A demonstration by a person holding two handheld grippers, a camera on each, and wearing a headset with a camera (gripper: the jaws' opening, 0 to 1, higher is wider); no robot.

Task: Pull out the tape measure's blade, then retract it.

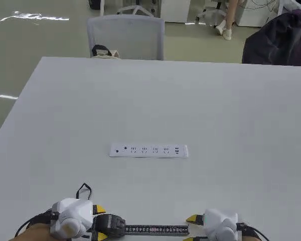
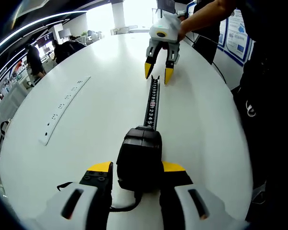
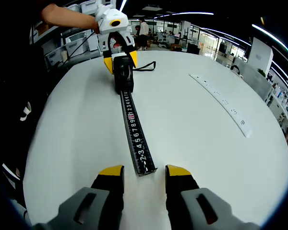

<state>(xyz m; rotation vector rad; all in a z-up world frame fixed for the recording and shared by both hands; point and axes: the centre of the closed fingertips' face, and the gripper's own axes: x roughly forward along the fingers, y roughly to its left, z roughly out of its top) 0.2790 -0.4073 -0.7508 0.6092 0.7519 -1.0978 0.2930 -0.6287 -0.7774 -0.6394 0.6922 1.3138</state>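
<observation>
A black tape measure case (image 2: 139, 158) rests on the white table, and my left gripper (image 2: 138, 167) is shut on its sides. In the head view the left gripper (image 1: 101, 223) and the case (image 1: 110, 226) sit at the bottom left. The blade (image 1: 155, 230) lies flat on the table and runs right toward my right gripper (image 1: 190, 229). In the right gripper view the blade's hooked end (image 3: 146, 168) lies just ahead of the gap of the right gripper (image 3: 144, 171), whose jaws stand open and clear of it. The case's black wrist strap (image 1: 84, 190) loops behind the left gripper.
A white power strip (image 1: 149, 150) lies across the middle of the table (image 1: 215, 100). A grey chair (image 1: 125, 37) stands at the far edge, with a dark jacket (image 1: 278, 40) at the far right. The near table edge is close under both grippers.
</observation>
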